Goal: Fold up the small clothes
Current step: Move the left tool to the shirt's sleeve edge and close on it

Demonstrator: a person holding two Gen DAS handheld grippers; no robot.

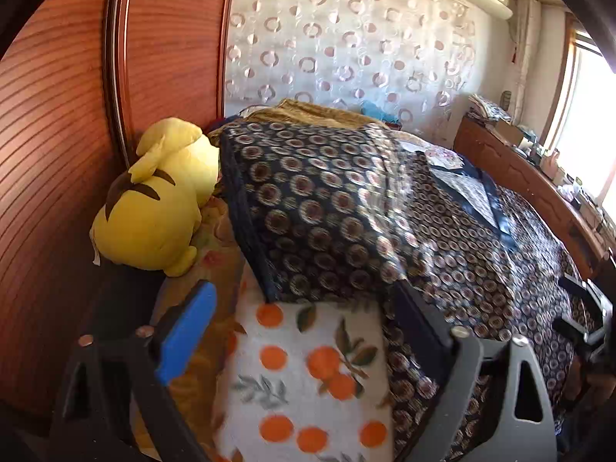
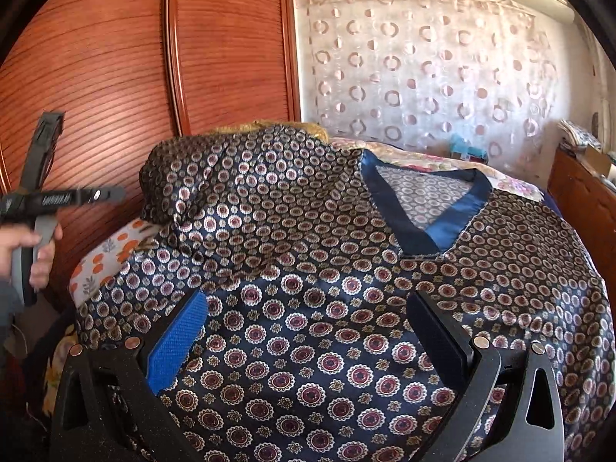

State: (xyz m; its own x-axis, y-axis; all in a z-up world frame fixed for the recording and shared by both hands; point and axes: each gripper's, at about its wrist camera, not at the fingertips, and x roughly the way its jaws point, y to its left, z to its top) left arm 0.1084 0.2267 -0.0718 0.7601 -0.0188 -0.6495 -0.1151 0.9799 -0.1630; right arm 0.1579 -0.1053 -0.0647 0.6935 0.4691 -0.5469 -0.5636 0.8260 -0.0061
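Your left wrist view looks down over the patterned shirt (image 1: 327, 200) from its sleeve side, near the wardrobe (image 1: 57, 154). Your right wrist view hovers close above the shirt's front, facing its collar. Both share the shirt, wardrobe and curtain (image 1: 346, 38).

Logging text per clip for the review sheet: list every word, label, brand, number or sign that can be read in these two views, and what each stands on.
None can be read.
Patterned garment: rings and rosettes only, no lettering.
Yellow plush toy: a small white tag at its lower edge, too small to read.
Left gripper's handle in the right wrist view: pale markings, too blurred to read.
Boxes on the wooden sideboard: too small to read.
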